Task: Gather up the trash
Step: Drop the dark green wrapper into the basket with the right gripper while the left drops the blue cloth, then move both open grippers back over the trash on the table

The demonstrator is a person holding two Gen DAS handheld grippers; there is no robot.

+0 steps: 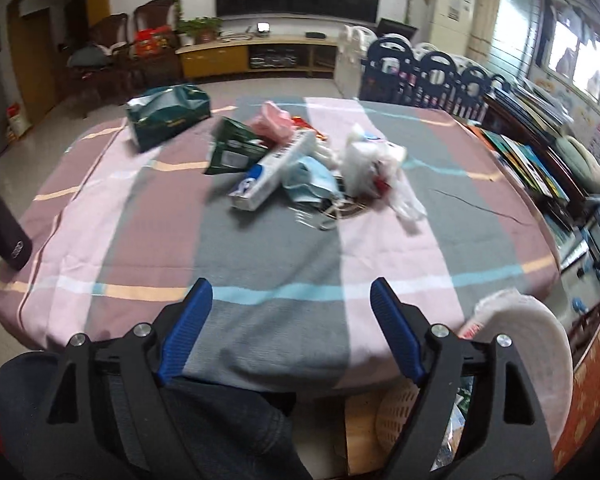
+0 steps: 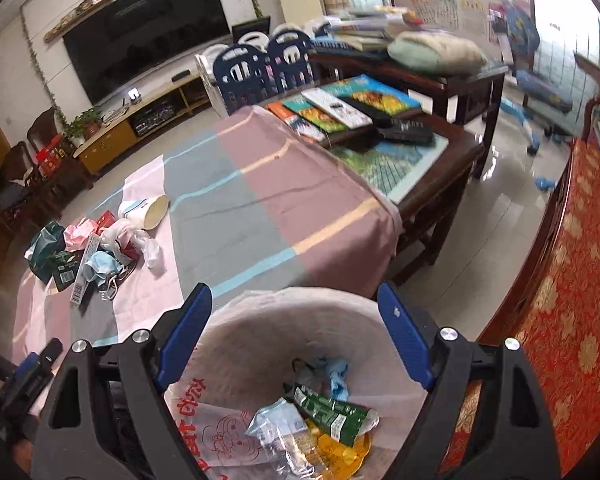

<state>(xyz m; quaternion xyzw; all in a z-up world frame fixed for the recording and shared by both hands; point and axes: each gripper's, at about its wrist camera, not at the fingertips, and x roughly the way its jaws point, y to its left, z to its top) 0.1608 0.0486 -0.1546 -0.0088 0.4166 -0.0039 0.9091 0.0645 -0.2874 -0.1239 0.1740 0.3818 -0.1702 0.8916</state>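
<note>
A pile of trash [image 1: 300, 168] lies mid-table on the striped cloth: a white toothpaste box [image 1: 274, 172], a blue face mask [image 1: 310, 180], a green wrapper [image 1: 232, 150], pink paper [image 1: 270, 120], a white plastic bag [image 1: 374, 164]. A green bag [image 1: 168, 114] lies further back left. My left gripper [image 1: 290, 300] is open and empty above the table's near edge. My right gripper [image 2: 296, 308] is open and empty over the bin bag [image 2: 300, 320], which holds a green wrapper [image 2: 332, 416] and other scraps. The pile also shows in the right wrist view [image 2: 96, 252], with a paper cup [image 2: 148, 210].
A dark bottle [image 1: 4, 232] stands at the table's left edge. The bin's white rim [image 1: 532, 332] sits at the table's near right corner. A side table with books [image 2: 360, 108] adjoins the table on the right. A red patterned sofa [image 2: 572, 280] is at the right.
</note>
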